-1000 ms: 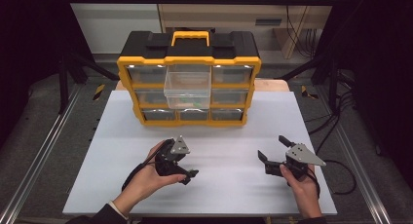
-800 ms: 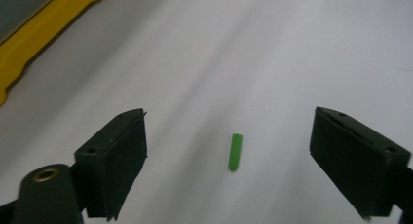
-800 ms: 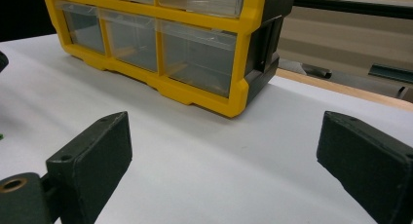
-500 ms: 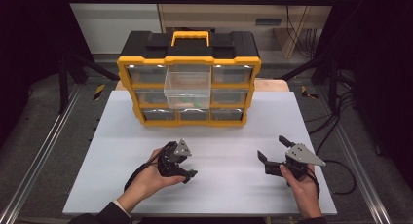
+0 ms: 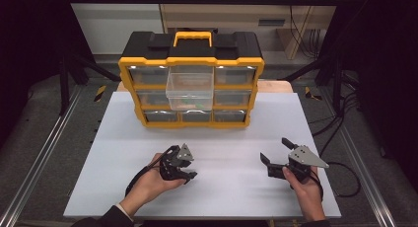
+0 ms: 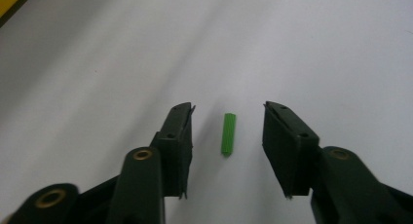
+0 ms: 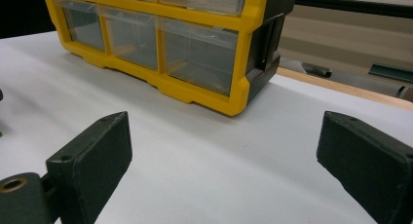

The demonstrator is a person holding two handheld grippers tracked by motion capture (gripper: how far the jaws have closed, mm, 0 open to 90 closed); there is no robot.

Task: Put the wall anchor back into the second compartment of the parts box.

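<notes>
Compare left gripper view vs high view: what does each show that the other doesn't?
Left gripper view alone: a small green ribbed plug lying on the table between the left gripper jaws, which have just been closing but stand clear of it on both sides.

High view alone: the yellow drawer cabinet with one clear drawer pulled out, the right gripper open, both hands.

Both: the white table and the left gripper.

Wall plug (image 6: 228, 133) on table (image 5: 231, 133), well before drawer cabinet (image 5: 191, 84).
</notes>
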